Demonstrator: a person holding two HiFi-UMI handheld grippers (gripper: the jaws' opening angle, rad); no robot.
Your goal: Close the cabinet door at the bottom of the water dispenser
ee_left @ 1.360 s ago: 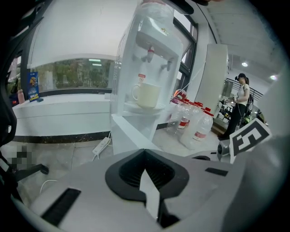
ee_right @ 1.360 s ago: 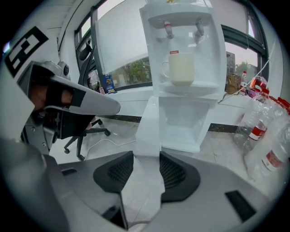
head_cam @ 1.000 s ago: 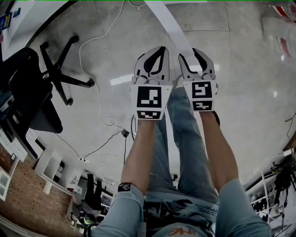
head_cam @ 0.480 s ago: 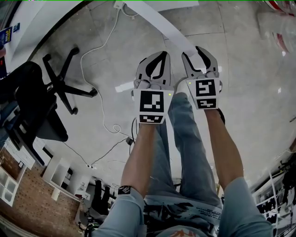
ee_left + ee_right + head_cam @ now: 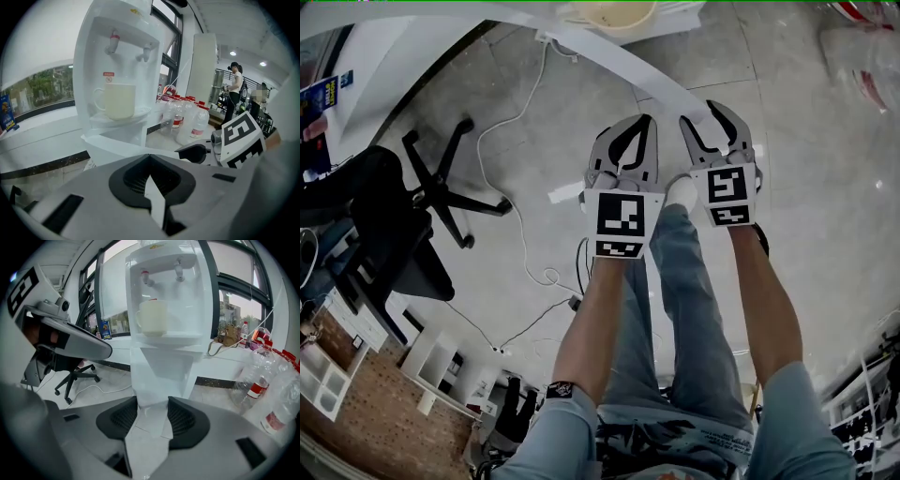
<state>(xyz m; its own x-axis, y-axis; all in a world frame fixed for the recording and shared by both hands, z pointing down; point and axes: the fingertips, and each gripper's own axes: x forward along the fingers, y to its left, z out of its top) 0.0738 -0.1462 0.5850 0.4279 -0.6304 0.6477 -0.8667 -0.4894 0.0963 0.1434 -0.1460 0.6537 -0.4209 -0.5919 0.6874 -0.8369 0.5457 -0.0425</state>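
I'm holding the left gripper [image 5: 636, 131] with its jaws pressed together on nothing, just beside the open cabinet door [image 5: 609, 56]. The right gripper [image 5: 712, 120] is pinching that door's free edge, which is standing out from the water dispenser's [image 5: 117, 56] base.

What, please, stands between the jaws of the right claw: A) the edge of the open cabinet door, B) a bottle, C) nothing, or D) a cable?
A: in the right gripper view the white door runs between the pads of the right claw, leading up to the dispenser.
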